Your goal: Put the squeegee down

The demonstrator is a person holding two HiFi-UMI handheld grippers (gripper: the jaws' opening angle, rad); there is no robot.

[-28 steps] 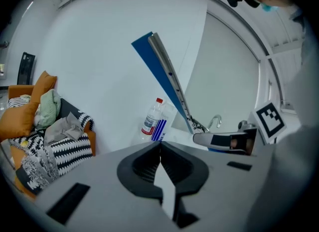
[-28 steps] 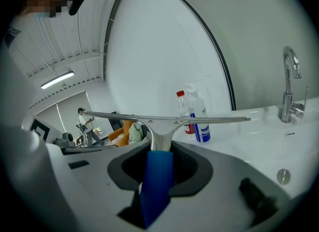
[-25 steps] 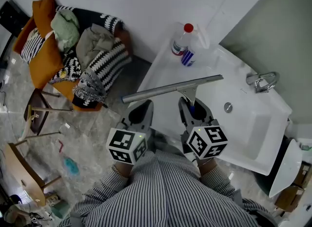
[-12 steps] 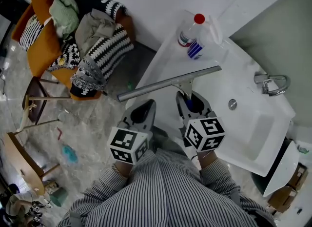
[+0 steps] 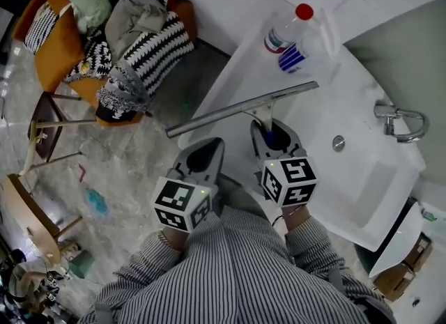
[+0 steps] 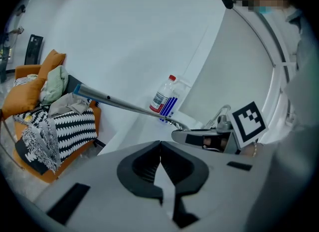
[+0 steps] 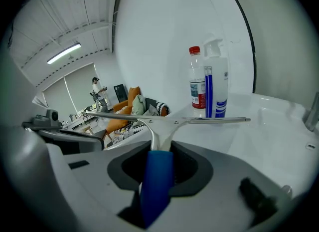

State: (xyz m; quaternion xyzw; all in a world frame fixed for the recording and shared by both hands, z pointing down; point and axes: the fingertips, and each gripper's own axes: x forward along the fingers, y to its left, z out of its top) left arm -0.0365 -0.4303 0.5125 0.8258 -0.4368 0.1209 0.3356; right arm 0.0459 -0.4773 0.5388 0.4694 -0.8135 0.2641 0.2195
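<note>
My right gripper is shut on the blue handle of the squeegee. Its long metal blade stretches crosswise just above the white sink counter, its left end reaching out past the counter's edge over the floor. The blade also shows in the left gripper view as a grey bar. My left gripper hangs beside the right one, off the counter's left edge, jaws shut with nothing between them.
A clear bottle with a red cap and a spray bottle with blue stripes stand at the counter's far end. The basin's drain and a chrome tap lie to the right. A chair piled with blankets stands at the left.
Both grippers have sunk lower, and the squeegee has come down with the right one toward the counter. The grip on the handle is unchanged.
</note>
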